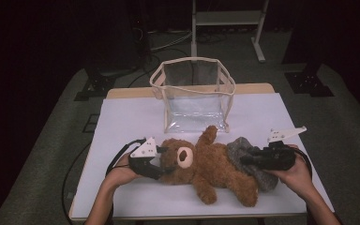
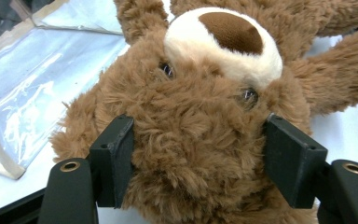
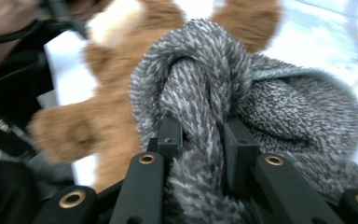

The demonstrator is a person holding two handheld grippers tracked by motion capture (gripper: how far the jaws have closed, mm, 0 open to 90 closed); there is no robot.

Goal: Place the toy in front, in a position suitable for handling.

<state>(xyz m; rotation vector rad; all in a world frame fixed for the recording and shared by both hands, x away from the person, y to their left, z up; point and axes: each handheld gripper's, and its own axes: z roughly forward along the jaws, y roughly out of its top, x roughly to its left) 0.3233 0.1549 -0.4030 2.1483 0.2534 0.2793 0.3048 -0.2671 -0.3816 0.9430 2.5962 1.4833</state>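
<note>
A brown teddy bear (image 1: 211, 164) lies on its back on the white table top (image 1: 131, 117), head toward the left. My left gripper (image 1: 166, 164) has its jaws on either side of the bear's head (image 2: 191, 121), both pads pressed into the fur just below the eyes. A grey knitted hat (image 1: 238, 147) lies against the bear's lower body on the right. My right gripper (image 1: 243, 159) is shut on a bunched fold of that hat (image 3: 284, 107), seen close in the right gripper view, where the gripper (image 3: 203, 128) pinches the knit. The bear (image 3: 107, 107) is blurred behind it.
A clear plastic bag with beige trim (image 1: 194, 93) stands open at the back middle of the table, just beyond the bear's raised arm; its side (image 2: 37, 84) lies to the left of the head in the left gripper view. A metal stand's legs (image 1: 258, 42) rise behind the table.
</note>
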